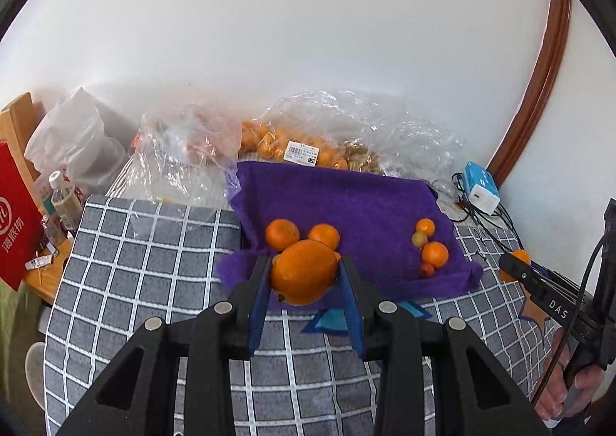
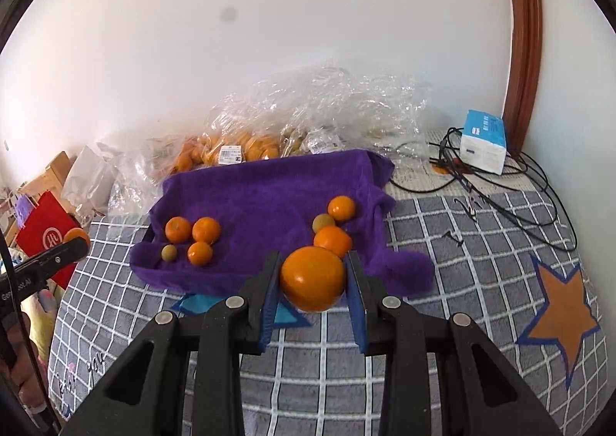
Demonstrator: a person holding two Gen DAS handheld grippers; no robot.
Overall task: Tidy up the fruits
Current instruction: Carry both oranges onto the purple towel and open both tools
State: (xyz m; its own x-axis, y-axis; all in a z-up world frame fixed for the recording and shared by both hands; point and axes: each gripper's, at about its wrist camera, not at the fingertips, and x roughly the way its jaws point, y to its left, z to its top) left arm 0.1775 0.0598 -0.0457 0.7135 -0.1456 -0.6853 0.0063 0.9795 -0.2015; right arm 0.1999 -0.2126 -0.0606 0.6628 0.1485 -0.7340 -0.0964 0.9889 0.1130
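Both tools are loaded. We have the left tool (image 1: 304,270) clamped on 1 large orange (image 1: 304,271), blue pads pressing its 2 sides, and the right tool (image 2: 312,276) clamped on a second orange (image 2: 312,278) the same way. Each fruit hangs clear of the checked blanket (image 1: 154,274), just short of the near edge of the purple towel (image 2: 261,189).

On the towel itself, the sorting looks partly done. From the right wrist view we count 2 clusters. The left cluster has 3 small oranges (image 2: 192,235) and 1 dull greenish fruit (image 2: 169,252), close together. The right cluster (image 2: 333,228) sits directly beyond our right tool: 2 small oranges with 1 greenish fruit between them, and the left wrist view adds a small reddish fruit (image 1: 427,269) at its near end. The middle of the towel is bare.

We judge these 2 large oranges are next to be placed, likely 1 near each cluster, though we cannot tell the intended grouping.

Farther back, against the wall, clear plastic bags (image 2: 238,147) hold many more oranges and some brownish fruit, so plenty seems left to unpack. A tissue pack (image 2: 483,141) and cables (image 2: 500,174) lie at the far right.
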